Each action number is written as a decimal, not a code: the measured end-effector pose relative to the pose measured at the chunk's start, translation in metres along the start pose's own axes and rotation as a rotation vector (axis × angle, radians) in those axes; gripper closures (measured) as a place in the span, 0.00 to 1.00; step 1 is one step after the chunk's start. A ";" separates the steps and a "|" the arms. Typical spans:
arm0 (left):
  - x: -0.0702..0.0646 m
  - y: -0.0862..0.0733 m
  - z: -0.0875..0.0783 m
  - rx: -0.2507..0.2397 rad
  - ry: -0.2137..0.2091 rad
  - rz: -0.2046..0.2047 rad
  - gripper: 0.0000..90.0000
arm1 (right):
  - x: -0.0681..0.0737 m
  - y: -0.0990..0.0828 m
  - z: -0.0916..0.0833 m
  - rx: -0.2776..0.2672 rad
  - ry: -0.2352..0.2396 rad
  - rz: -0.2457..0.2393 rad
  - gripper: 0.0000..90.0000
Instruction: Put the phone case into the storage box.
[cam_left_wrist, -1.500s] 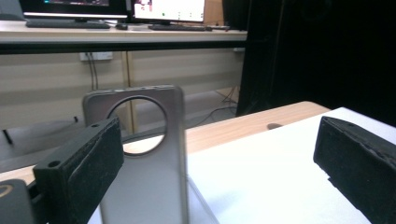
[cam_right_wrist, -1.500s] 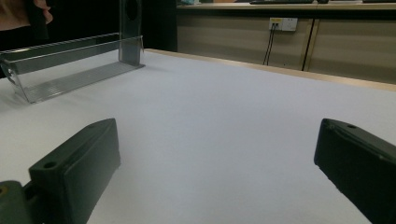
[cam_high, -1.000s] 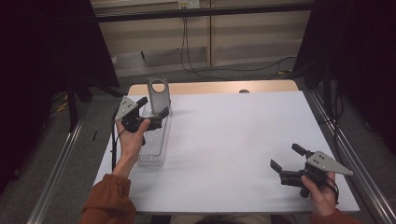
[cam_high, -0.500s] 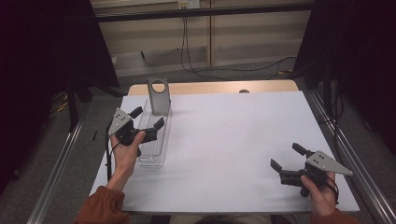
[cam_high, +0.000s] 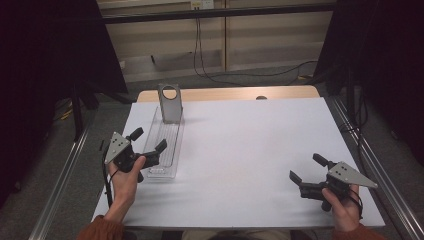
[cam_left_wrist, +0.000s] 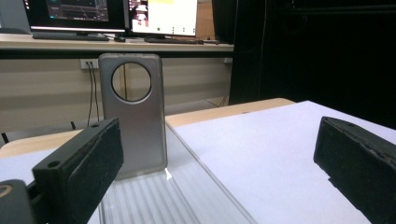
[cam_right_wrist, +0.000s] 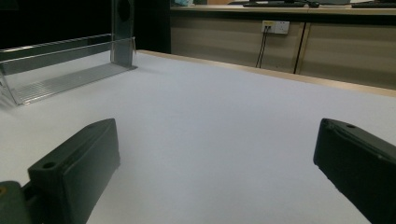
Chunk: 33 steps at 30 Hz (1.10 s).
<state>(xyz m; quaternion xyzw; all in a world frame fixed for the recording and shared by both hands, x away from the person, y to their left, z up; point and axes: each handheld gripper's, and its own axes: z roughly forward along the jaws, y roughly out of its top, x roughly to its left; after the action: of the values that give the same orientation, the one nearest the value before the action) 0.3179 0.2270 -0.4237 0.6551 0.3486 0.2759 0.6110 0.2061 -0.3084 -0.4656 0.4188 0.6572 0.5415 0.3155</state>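
High view: the left hand-held gripper (cam_high: 148, 144) is pulling back toward the person. A second ago it sat up near the far end of the clear tray (cam_high: 172, 131), close to the grey plate (cam_high: 170, 102); half a second ago it was mid-tray; now it hangs by the tray's near end, jaws spread and holding nothing. The plate stands upright at the far end of the tray, well apart from that gripper. That reads as a release and retreat: the plate looks placed, and the left hand is clearing out. The right hand-held gripper (cam_high: 306, 174) sits low at the near right of the white tabletop (cam_high: 250, 140), jaws spread, empty, in the same spot as in both earlier pictures.

Left gripper view: the two black pads (cam_left_wrist: 88, 158) stand wide apart, and between them, farther off, the plate (cam_left_wrist: 133, 116) rises straight up with its round hole at the top, its foot on the ribbed tray floor (cam_left_wrist: 154, 200). Nothing touches it.

Right gripper view: open jaws over bare tabletop (cam_right_wrist: 219, 126), with the tray (cam_right_wrist: 60, 77) and the plate's lower part (cam_right_wrist: 123, 32) far off at upper left. I'd judge this hand idle for now.
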 end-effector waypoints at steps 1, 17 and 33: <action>-0.001 -0.001 -0.002 0.005 0.000 -0.004 0.02 | 0.000 0.000 0.000 0.001 0.002 -0.003 0.00; -0.011 -0.029 -0.037 0.029 0.065 -0.033 0.04 | -0.002 0.001 -0.005 -0.011 -0.030 0.010 0.00; -0.024 -0.042 -0.066 0.054 0.047 0.000 0.03 | -0.002 -0.001 -0.014 -0.018 -0.050 0.006 0.00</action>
<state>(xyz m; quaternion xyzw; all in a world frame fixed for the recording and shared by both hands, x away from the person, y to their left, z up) 0.2469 0.2485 -0.4569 0.6647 0.3701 0.2819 0.5847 0.1943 -0.3165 -0.4638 0.4315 0.6428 0.5376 0.3339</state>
